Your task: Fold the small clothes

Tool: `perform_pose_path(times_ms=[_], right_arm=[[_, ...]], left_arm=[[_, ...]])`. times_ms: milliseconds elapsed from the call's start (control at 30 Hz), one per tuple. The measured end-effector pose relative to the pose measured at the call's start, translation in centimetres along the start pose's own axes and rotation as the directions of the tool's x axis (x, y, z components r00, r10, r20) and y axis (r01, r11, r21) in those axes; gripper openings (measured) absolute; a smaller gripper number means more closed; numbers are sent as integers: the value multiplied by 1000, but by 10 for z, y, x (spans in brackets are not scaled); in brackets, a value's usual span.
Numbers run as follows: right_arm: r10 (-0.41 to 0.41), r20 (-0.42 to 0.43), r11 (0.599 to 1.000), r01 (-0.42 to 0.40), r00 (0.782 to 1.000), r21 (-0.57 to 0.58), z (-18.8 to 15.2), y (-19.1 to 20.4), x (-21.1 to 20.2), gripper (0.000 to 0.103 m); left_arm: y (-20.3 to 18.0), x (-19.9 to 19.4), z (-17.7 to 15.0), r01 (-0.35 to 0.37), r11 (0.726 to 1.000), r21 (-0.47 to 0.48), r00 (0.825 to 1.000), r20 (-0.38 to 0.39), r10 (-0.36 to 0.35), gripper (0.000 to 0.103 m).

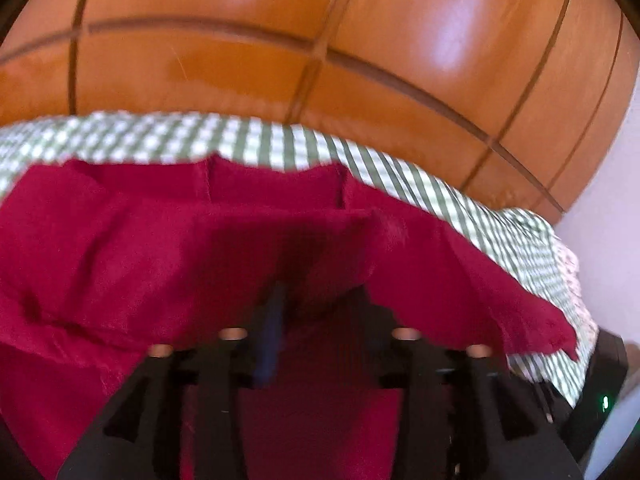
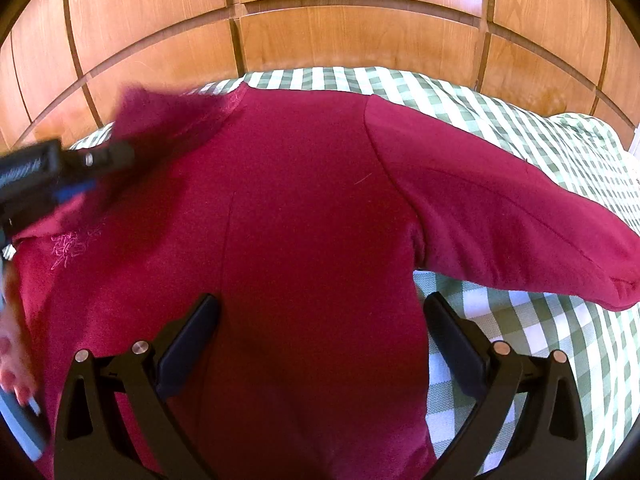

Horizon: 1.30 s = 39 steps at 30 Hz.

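A dark red long-sleeved top (image 2: 304, 208) lies spread on a green-and-white checked cloth (image 2: 540, 320). Its right sleeve (image 2: 500, 208) stretches out to the right. My right gripper (image 2: 320, 320) is open, its jaws wide apart over the lower body of the top. My left gripper (image 2: 120, 156) enters the right wrist view from the left, blurred, shut on a raised fold of the top near the left shoulder. In the left wrist view the red fabric (image 1: 280, 240) drapes over the left gripper (image 1: 320, 300) and hides the fingertips.
A wooden panelled wall (image 2: 352, 32) rises behind the checked cloth (image 1: 160, 136). A white wall (image 1: 608, 200) shows at the right. A person's hand with red nails (image 2: 12, 360) is at the left edge.
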State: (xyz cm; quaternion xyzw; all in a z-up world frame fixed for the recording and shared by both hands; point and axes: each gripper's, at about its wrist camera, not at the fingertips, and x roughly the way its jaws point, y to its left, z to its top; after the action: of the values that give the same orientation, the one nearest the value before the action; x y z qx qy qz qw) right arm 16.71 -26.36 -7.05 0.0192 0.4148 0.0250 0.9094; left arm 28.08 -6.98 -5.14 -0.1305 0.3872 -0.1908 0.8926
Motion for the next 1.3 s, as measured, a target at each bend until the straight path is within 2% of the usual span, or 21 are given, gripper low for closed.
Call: perform_pose_path(times_ms=[33, 100, 167, 233, 300, 433, 467, 533, 667, 767, 867, 900, 967, 1000, 1067, 1100, 1167, 1267, 1300], right_arm=[[1, 0, 1000, -1, 1000, 0, 0, 0, 0, 101], [2, 1, 1000, -2, 1000, 1, 0, 0, 0, 101], [1, 1, 1000, -1, 1000, 1, 0, 0, 0, 101], [1, 1, 1000, -1, 1000, 1, 0, 0, 0, 101], [0, 1, 1000, 0, 1000, 1, 0, 0, 0, 101], [1, 0, 1000, -1, 1000, 1, -1, 0, 1, 101], [-1, 0, 1000, 1, 1000, -1, -1, 0, 1, 101], [-3, -5, 1000, 3, 1000, -2, 0, 1, 1, 101], [4, -19, 1000, -4, 1000, 4, 0, 0, 1, 101], [-3, -32, 1000, 3, 999, -3, 1, 0, 1, 101], [37, -41, 999, -36, 998, 26, 0, -6, -6, 101], [60, -27, 997, -59, 998, 57, 1, -11, -11, 101], [104, 30, 985, -107, 994, 135, -1, -27, -25, 101], [106, 85, 970, -122, 991, 209, -3, -44, -39, 101], [113, 150, 940, -154, 982, 303, -7, -70, -53, 101], [125, 175, 908, -184, 977, 378, -9, -93, -60, 101], [127, 188, 865, -202, 974, 460, -13, -121, -64, 96], [94, 185, 774, -188, 978, 604, -23, -175, -67, 85], [84, 194, 722, -194, 977, 664, -30, -196, -68, 81]], left_arm=[[3, -4, -4, 17, 1000, -5, 1000, -2, -17, 66], [11, -16, -11, 45, 999, -18, 999, 28, -45, 69], [24, -34, -11, 37, 998, -45, 996, 86, -33, 69], [41, -50, -10, -39, 996, -83, 988, 144, 51, 69], [66, -63, -10, -156, 977, -149, 965, 190, 183, 69], [112, -66, -14, -297, 922, -249, 926, 158, 342, 69], [123, -66, -16, -312, 910, -273, 924, 134, 357, 68], [136, -63, -21, -297, 905, -304, 932, 112, 344, 61], [128, -60, -21, -346, 905, -247, 921, 95, 378, 61], [125, -64, -24, -341, 910, -235, 924, 96, 371, 61], [122, -72, -33, -336, 915, -222, 926, 99, 364, 61], [120, -73, -33, -339, 916, -213, 925, 101, 365, 64], [113, -79, -40, -340, 924, -176, 927, 101, 360, 78], [110, -80, -44, -361, 919, -157, 922, 90, 377, 87], [106, -83, -51, -368, 921, -129, 922, 80, 379, 87], [105, -84, -52, -367, 922, -123, 923, 76, 377, 87], [107, -86, -54, -364, 923, -126, 924, 75, 375, 87], [111, -87, -57, -373, 917, -145, 921, 66, 385, 87], [111, -88, -58, -386, 910, -151, 915, 61, 398, 87]])
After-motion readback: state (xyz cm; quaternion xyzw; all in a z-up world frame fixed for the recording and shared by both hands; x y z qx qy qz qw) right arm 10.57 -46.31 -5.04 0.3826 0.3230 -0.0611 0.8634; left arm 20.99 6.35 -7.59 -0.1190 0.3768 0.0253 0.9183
